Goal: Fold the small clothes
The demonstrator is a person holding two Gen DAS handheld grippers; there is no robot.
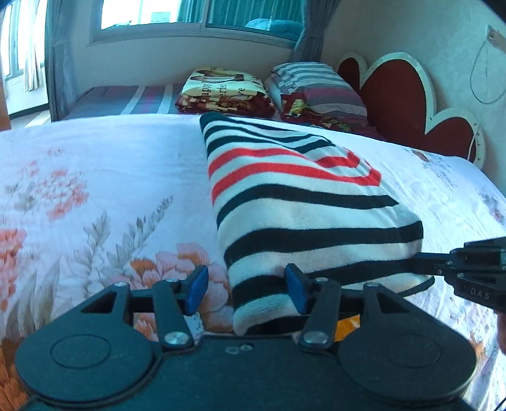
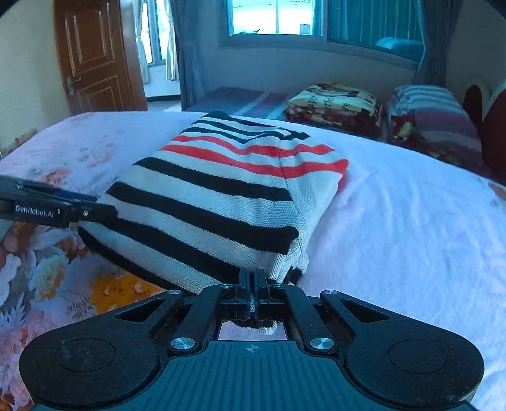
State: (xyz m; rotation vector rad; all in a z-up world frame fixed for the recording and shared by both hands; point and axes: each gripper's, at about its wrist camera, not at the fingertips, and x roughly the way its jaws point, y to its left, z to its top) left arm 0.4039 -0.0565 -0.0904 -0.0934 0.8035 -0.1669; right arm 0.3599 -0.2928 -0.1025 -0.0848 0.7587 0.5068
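A folded white garment with black and red stripes [image 1: 297, 202] lies on the floral bed sheet [image 1: 95, 196]. My left gripper [image 1: 246, 289] is open, its blue pads astride the garment's near left corner without clamping it. My right gripper [image 2: 252, 284] is shut on the garment's near right corner [image 2: 284, 265]; a bit of fabric shows between its fingers. The right gripper also shows at the right edge of the left wrist view [image 1: 442, 265], at the garment's hem. The left gripper shows at the left in the right wrist view [image 2: 95, 205].
A folded printed blanket [image 1: 221, 91] and a striped pillow [image 1: 316, 88] lie at the head of the bed. A red scalloped headboard [image 1: 404, 104] stands at the right. A wooden door [image 2: 95, 57] and a window [image 2: 284, 19] are behind the bed.
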